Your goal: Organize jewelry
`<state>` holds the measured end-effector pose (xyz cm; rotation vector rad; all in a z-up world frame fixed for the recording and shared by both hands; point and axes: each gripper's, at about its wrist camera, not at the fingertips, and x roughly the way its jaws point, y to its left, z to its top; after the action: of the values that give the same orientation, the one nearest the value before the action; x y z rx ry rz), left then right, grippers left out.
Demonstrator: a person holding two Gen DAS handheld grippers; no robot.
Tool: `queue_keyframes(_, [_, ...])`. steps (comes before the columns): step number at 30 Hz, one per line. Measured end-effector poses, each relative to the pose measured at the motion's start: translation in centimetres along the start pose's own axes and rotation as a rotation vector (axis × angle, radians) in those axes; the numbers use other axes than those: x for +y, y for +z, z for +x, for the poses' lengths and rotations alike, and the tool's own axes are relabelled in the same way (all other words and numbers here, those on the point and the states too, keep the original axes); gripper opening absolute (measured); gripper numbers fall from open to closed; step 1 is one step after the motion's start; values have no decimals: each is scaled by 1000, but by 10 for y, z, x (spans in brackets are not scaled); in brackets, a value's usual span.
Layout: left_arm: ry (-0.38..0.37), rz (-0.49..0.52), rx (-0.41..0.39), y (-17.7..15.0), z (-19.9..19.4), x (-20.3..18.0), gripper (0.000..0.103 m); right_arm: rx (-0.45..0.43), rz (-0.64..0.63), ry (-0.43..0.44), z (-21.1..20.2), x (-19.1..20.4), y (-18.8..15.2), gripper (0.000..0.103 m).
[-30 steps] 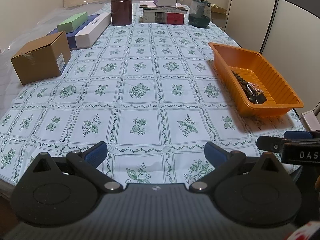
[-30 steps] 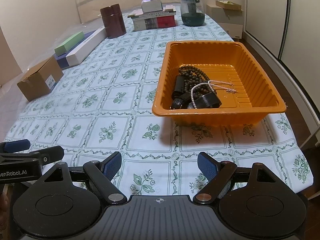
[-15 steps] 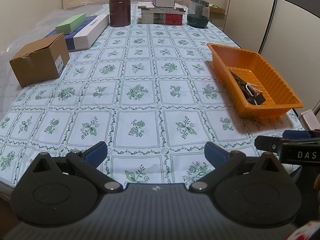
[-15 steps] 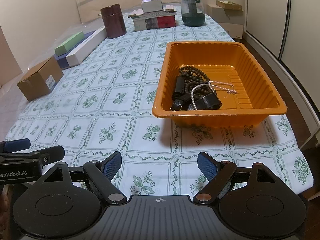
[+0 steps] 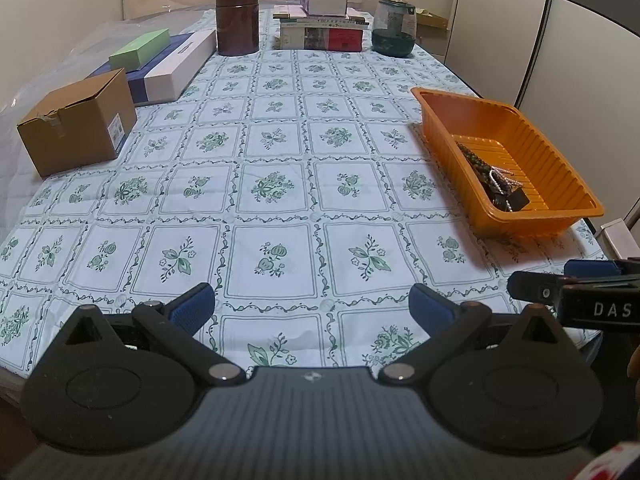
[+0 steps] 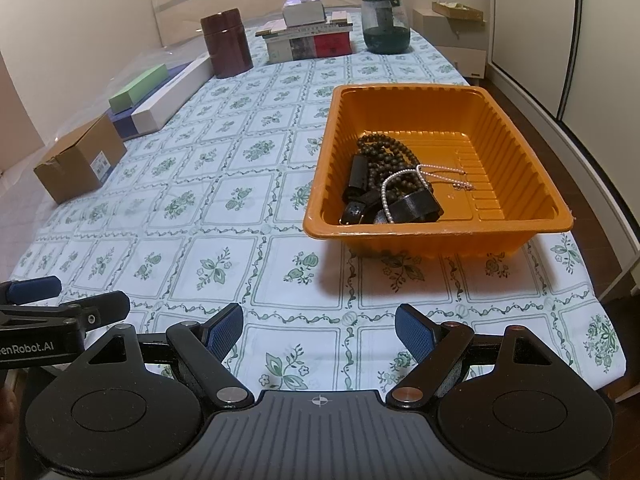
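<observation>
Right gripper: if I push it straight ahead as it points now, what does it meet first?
Likely the near wall of the orange tray, a little right of centre. The right gripper is open, with only bare tablecloth between; depth is uncertain.

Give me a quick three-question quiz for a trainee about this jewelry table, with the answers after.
1. True or false: the pearl strand lies inside the orange tray.
2. Which tongs are nearer that tray: A left tongs, B right tongs?
3. Fill in: both tongs are ____ and hold nothing.

Key: 1 true; the strand lies across the dark bead necklace. 2 B. 3 open.
</observation>
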<state>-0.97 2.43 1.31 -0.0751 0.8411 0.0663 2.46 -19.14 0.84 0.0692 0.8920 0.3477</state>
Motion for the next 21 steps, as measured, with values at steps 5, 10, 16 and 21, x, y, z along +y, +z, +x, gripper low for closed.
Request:
queue_keyframes(5, [0, 1, -1, 1, 0, 0, 102, 1, 1, 0, 0, 0, 0, 83])
queue_keyframes(10, [-1, 0, -1, 1, 0, 0, 102, 2, 0, 0, 0, 0, 0, 83])
queue_keyframes(16, [-4, 1, -1, 0, 0, 0, 102, 3, 0, 0, 0, 1, 0, 83])
queue_keyframes(21, [-8, 1, -1, -1, 0, 0, 102, 2, 0, 0, 0, 1, 0, 83])
